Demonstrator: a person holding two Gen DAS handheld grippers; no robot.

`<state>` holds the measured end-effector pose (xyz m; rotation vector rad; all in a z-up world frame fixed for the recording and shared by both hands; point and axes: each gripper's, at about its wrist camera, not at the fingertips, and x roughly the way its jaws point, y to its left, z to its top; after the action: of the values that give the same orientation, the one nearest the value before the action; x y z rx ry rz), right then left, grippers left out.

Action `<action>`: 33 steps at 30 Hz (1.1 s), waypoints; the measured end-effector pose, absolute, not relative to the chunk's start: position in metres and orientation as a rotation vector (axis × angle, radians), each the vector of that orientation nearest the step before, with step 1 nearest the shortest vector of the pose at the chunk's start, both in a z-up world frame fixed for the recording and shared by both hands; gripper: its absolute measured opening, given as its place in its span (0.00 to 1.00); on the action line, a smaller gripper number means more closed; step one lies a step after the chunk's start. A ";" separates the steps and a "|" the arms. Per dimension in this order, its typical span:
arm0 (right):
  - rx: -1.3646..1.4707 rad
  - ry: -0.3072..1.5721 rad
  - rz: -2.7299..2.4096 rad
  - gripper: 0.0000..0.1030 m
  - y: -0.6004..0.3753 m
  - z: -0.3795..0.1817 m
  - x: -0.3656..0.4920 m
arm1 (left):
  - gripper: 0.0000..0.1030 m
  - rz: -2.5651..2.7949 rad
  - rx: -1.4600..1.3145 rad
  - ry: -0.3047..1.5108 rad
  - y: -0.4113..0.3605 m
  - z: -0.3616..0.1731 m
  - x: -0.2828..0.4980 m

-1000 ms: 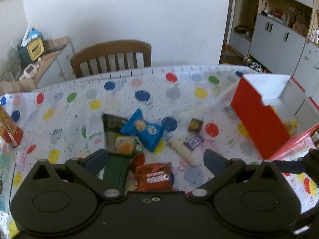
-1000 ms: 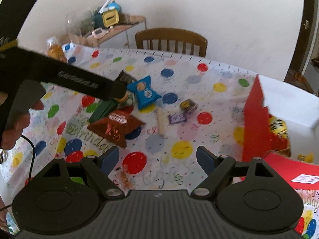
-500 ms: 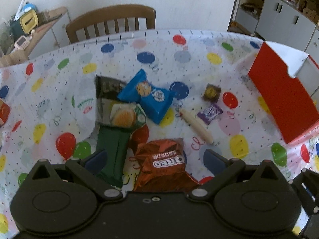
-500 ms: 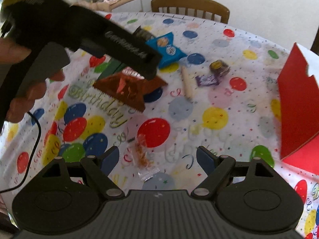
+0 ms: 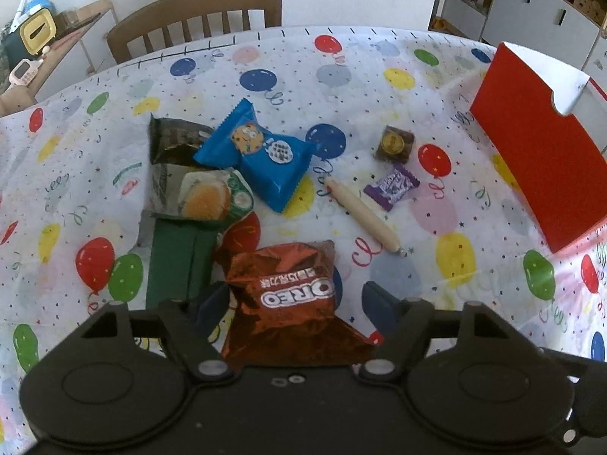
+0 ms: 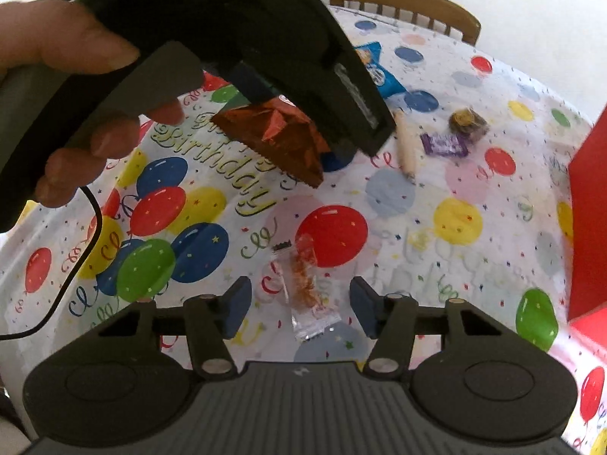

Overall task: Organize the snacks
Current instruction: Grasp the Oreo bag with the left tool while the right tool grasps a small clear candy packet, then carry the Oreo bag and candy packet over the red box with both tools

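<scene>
My left gripper (image 5: pixel 294 309) is open, its fingers on either side of a red-brown Oreo bag (image 5: pixel 292 295) lying on the balloon tablecloth. Beyond it lie a green packet (image 5: pixel 178 261), an egg-picture packet (image 5: pixel 205 197), a dark packet (image 5: pixel 174 138), a blue cookie packet (image 5: pixel 261 159), a cream stick snack (image 5: pixel 364 216), a purple candy (image 5: pixel 392 185) and a brown round snack (image 5: pixel 394 144). My right gripper (image 6: pixel 299 309) is open around a small clear packet with orange contents (image 6: pixel 307 284). The left gripper body (image 6: pixel 265 49) hides part of the Oreo bag (image 6: pixel 280 136).
A red open box (image 5: pixel 538 167) stands at the right on the table; its red side also shows in the right wrist view (image 6: pixel 588 227). A wooden chair (image 5: pixel 197 30) stands behind the table. A side table with clutter (image 5: pixel 41 38) is at the far left.
My left gripper has come down and forward so the Oreo bag now lies between its fingers. My right gripper has moved down toward the small clear packet, which now sits between its fingers.
</scene>
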<state>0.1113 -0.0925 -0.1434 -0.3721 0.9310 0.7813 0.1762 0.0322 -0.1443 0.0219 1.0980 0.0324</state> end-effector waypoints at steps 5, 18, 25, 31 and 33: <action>-0.397 0.915 0.780 0.31 -0.092 -0.142 0.112 | 0.57 0.041 0.031 1.103 0.034 -0.144 0.177; -0.333 0.891 0.721 0.17 -0.110 -0.130 0.113 | 0.45 0.039 -0.024 1.088 0.046 -0.136 0.174; -0.258 0.865 0.678 0.17 -0.137 -0.102 0.117 | 0.44 0.020 -0.057 1.055 0.045 -0.115 0.165; -0.199 0.818 0.641 0.17 -0.164 -0.070 0.121 | 0.44 -0.008 -0.066 1.009 0.034 -0.092 0.157; -0.182 0.801 0.631 0.17 -0.173 -0.061 0.123 | 0.45 -0.016 -0.068 0.991 0.028 -0.083 0.155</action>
<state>0.1231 -0.1730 -0.0608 -0.1819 0.8006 0.6314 0.1551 0.0275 -0.0831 -0.0683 0.9914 -0.0160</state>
